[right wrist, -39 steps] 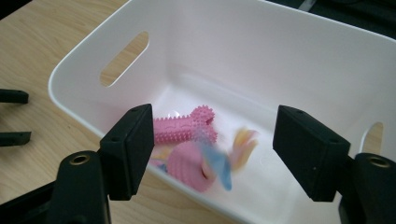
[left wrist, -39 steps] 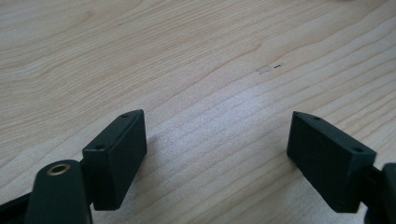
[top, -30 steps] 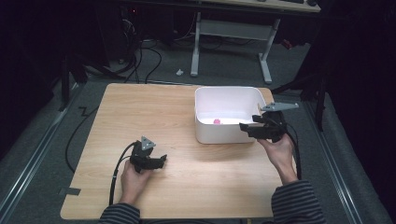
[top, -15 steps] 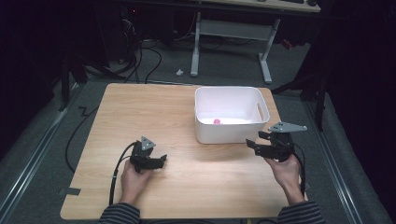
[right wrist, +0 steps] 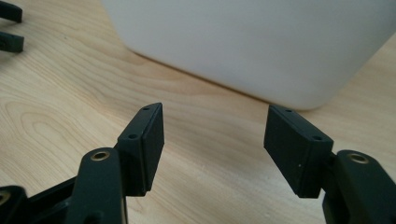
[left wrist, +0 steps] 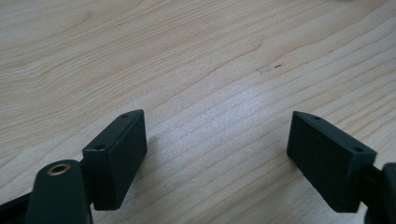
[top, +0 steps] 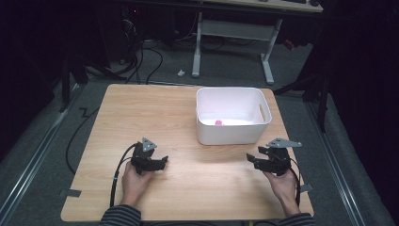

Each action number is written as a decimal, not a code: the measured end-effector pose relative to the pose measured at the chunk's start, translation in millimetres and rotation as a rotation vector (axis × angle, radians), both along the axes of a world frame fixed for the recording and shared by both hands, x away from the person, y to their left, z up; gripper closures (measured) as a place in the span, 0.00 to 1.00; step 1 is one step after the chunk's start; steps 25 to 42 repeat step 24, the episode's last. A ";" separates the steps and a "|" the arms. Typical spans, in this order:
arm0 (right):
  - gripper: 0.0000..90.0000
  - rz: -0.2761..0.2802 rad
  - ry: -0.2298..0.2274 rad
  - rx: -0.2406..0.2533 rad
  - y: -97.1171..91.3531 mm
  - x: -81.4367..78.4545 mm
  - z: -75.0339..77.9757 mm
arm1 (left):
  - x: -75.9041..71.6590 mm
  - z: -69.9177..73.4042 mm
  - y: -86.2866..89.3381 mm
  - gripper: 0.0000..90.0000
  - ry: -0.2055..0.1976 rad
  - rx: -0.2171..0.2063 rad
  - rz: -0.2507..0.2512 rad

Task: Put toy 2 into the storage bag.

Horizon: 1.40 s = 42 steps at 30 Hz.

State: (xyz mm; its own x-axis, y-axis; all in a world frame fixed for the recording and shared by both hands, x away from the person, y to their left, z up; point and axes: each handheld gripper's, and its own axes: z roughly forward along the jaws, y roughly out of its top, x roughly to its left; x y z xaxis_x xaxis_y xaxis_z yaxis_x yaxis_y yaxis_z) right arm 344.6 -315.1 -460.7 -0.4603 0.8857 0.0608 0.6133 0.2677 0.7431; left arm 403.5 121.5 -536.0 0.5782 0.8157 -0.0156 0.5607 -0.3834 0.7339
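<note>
Both tongs spread, nothing between: left tongs (top: 162, 162) near worktop (top: 141, 108) front-left, right tongs (top: 251, 159) (jaws just narrowed) near front-right edge. Pink item (top: 219, 123) sits in white bin (top: 256, 134) toward back-right. Risk: right tongs swinging fwd could shove bin.

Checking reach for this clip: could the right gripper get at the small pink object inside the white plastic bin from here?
Probably yes. The right gripper has open, empty jaws beside the white plastic bin, whose top is uncovered; it must lift over the near wall to reach the small pink object.
</note>
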 end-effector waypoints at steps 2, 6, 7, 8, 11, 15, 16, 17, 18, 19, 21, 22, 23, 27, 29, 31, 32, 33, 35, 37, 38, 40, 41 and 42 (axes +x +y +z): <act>0.42 -0.005 0.012 -0.004 -0.5 0.1 -10.0 | 0.0 0.0 0.0 0.22 0.000 0.000 0.000; 0.42 -0.019 0.033 -0.025 -2.3 2.2 -35.1 | 0.0 0.0 0.0 0.22 0.000 0.000 0.000; 0.42 -0.027 0.039 -0.030 -2.4 2.3 -39.0 | 0.0 0.0 0.0 0.22 0.000 0.000 0.000; 0.42 -0.030 0.040 -0.044 -2.7 2.7 -43.7 | 0.0 0.0 0.0 0.22 0.000 0.000 0.000; 0.42 -0.035 0.045 -0.061 -4.0 5.0 -54.3 | 0.0 0.0 0.0 0.22 0.000 0.000 0.000; 0.40 -0.046 0.046 -0.085 -5.0 8.4 -64.1 | 0.0 0.0 0.0 0.22 0.000 0.000 0.000; 0.40 -0.045 0.029 -0.089 -4.8 8.2 -65.6 | 0.0 0.0 0.0 0.22 0.000 0.001 0.000; 0.39 -0.042 0.025 -0.091 -4.8 8.1 -66.0 | 0.0 0.0 0.0 0.22 0.000 0.000 0.000; 0.38 -0.040 0.018 -0.086 -4.4 7.9 -67.2 | 0.0 0.0 0.0 0.22 0.000 0.000 0.000; 0.37 -0.029 -0.007 -0.085 -4.4 7.9 -69.6 | -0.1 0.0 0.0 0.22 0.000 0.000 0.000; 0.36 -0.025 -0.008 -0.086 -4.5 8.2 -69.7 | -0.1 0.0 0.0 0.22 0.000 0.000 0.000; 0.36 -0.025 -0.006 -0.085 -4.4 8.0 -69.6 | -0.1 -0.1 -0.2 0.22 -0.002 -0.001 0.003; 0.35 -0.023 -0.006 -0.085 -4.3 8.1 -69.7 | -0.1 -0.1 -0.2 0.22 -0.001 -0.002 0.002; 0.34 -0.016 -0.004 -0.086 -4.2 8.2 -69.7 | -0.1 -0.1 -0.2 0.22 -0.001 -0.002 0.002; 0.34 -0.016 -0.004 -0.086 -4.2 8.2 -69.7 | -0.1 -0.1 -0.2 0.22 -0.001 -0.002 0.002; 0.34 -0.016 -0.004 -0.086 -4.2 8.2 -69.7 | -0.1 -0.1 -0.2 0.22 -0.001 -0.002 0.002; 0.34 -0.016 -0.004 -0.086 -4.2 8.2 -69.7 | -0.1 -0.1 -0.2 0.22 -0.001 -0.002 0.002; 0.34 -0.016 -0.004 -0.086 -4.2 8.2 -69.7 | -0.1 -0.1 -0.2 0.22 -0.001 -0.002 0.002; 0.34 -0.016 -0.004 -0.086 -4.2 8.2 -69.7 | -0.1 -0.1 -0.2 0.22 -0.001 -0.002 0.002; 0.34 -0.016 -0.004 -0.086 -4.2 8.2 -69.7 | -0.1 -0.1 -0.2 0.22 -0.001 -0.002 0.002; 0.34 -0.016 -0.004 -0.086 -4.2 8.2 -69.7 | -0.1 -0.1 -0.2 0.22 -0.001 -0.002 0.002; 0.34 -0.016 -0.004 -0.086 -4.2 8.2 -69.7 | -0.1 -0.1 -0.2 0.22 -0.001 -0.002 0.002; 0.34 -0.016 -0.004 -0.086 -4.2 8.2 -69.7 | -0.1 -0.1 -0.2 0.22 -0.001 -0.002 0.002; 0.34 -0.016 -0.004 -0.086 -4.2 8.2 -69.7 | -0.1 -0.1 -0.2 0.22 -0.001 -0.002 0.002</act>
